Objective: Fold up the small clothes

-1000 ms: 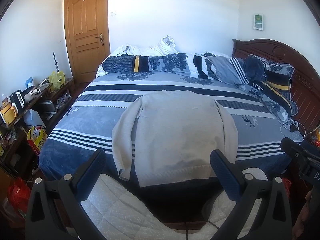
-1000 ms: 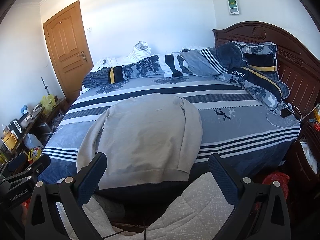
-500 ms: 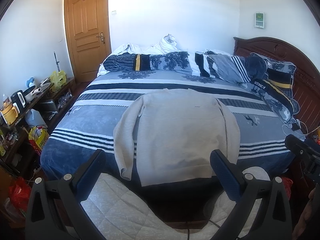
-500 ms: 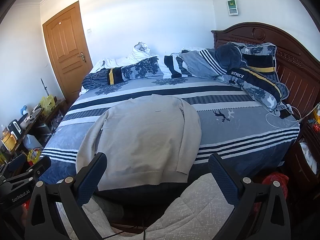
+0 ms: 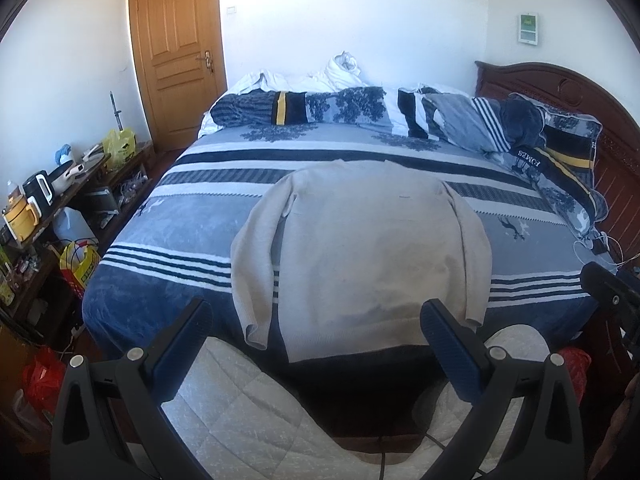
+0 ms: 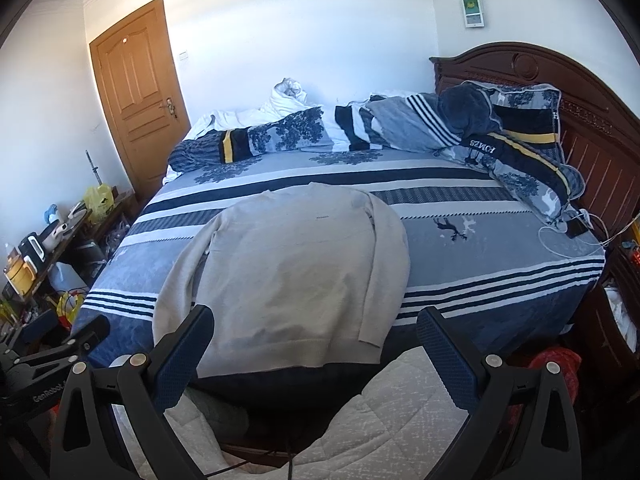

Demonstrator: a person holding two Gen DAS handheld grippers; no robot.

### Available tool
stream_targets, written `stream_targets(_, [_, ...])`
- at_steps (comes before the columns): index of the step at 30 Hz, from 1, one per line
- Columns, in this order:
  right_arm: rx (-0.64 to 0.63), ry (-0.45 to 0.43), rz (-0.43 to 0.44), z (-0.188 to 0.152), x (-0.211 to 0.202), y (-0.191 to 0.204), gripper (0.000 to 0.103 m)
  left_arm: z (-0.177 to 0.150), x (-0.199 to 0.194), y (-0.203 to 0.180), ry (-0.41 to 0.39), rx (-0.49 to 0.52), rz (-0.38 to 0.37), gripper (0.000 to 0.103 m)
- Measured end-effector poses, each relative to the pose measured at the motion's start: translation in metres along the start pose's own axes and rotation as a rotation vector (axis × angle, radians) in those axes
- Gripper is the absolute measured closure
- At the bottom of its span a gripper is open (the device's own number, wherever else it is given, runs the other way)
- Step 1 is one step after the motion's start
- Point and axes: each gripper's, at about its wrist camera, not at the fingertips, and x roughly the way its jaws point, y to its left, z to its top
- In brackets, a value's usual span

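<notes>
left wrist view: sweater (image 5: pixel 368 256) lay flat, unfolded, on bed (image 5: pixel 180 216); left gripper (image 5: pixel 316 344) and right gripper (image 6: pixel 314 344) gaped wide, empty, short of sweater hem; folding unstarted.

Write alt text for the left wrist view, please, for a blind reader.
A beige sweater lies spread flat on a blue striped bed, sleeves at its sides. The open left gripper hovers before its hem, holding nothing. A wooden door stands behind.

Striped bed (image 5: pixel 192 236); wooden door (image 5: pixel 176 52)
</notes>
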Motion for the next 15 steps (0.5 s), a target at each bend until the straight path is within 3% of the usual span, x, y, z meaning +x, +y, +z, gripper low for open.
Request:
stream_targets(8, [-0.017, 0.04, 0.0, -0.001, 0.023, 0.007, 0.0, 0.001, 0.026, 0.006, 0.053, -0.016, -0.007, 0.0])
stream_targets(15, [-0.012, 0.105, 0.023, 0.0, 0.059, 0.009, 0.0, 0.0, 0.073, 0.027, 0.141, -0.074, -0.027, 0.0])
